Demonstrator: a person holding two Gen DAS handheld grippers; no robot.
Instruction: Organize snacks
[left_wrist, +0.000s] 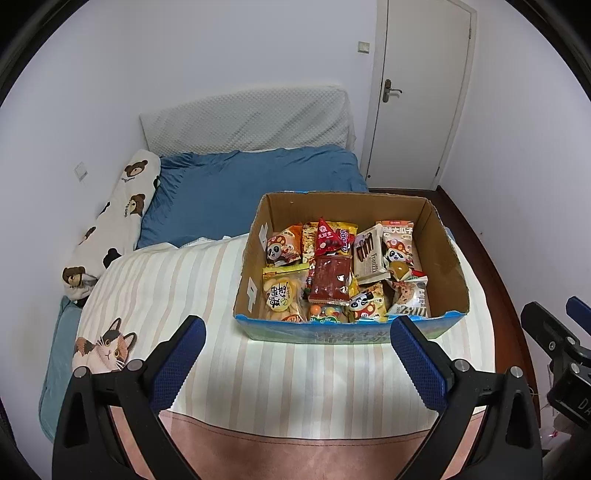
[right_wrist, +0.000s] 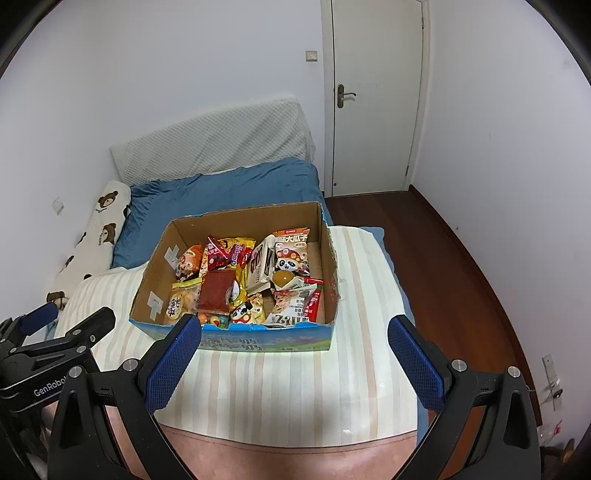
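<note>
A bed under a striped quilt (left_wrist: 177, 288) fills my view, blue pillow (left_wrist: 251, 184) and bear-print bolster (left_wrist: 114, 221) behind. On the quilt sits the open cardboard box (right_wrist: 147, 284), heaped with glossy crinkled snack packets (right_wrist: 243, 280). My left gripper (left_wrist: 297, 360) and right gripper (right_wrist: 295, 356) hover nearside, jaws spread wide, empty.

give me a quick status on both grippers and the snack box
Left gripper open, empty, short of the box. Right gripper open, empty, same standoff. Cardboard box on the striped blanket, full of jumbled snack packets. Nothing blocking the approach.
</note>
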